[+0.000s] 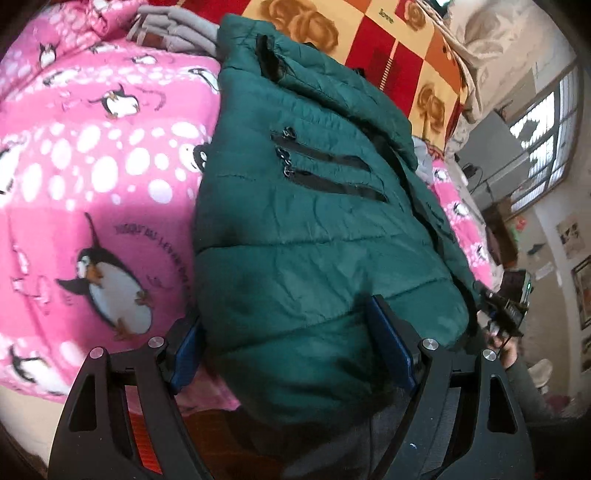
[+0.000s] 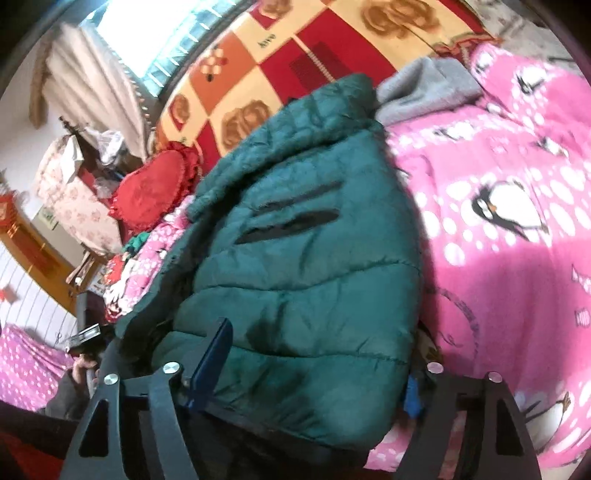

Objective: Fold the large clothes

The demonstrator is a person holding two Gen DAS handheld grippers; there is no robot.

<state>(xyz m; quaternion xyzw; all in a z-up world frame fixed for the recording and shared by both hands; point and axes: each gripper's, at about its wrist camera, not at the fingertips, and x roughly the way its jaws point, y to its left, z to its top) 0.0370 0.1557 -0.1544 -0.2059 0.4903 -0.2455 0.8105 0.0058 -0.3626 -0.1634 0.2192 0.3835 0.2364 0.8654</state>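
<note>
Left claw (image 1: 295, 343): jaws wide apart, blue pads either side of the jacket's (image 1: 306, 221) near hem, nothing clamped; whether the pads touched the cloth could not be told. Right claw (image 2: 314, 365): likewise spread, one blue pad against the jacket's near left edge, the other low at its right corner, gripping nothing that could be seen.

Between and beyond both claws: green padded jacket, lying lengthwise on the pink penguin blanket (image 1: 92, 184), hem toward the cameras, collar end far off near the checked quilt (image 1: 388, 44). Three black zip pockets (image 1: 325, 170) face up on the top panel. Looked narrowed already: a tidy long bundle, sides seemingly turned in, no sleeve left sprawling on the blanket. A dark strip along one long side suggested an inner layer or sleeve tucked beneath, though not clear enough to say which.

Judged about halfway or a bit past: lengthwise folds apparently done, crosswise fold still wanting, the bundle being at full length. Probably next, hem lifted toward collar, puffy filling likely to spring back unless pressed.

Farther out: a grey garment (image 1: 173, 33) bunched just beyond the collar end. Off to the side, red frilled cushion (image 2: 155, 184), curtain and window.
</note>
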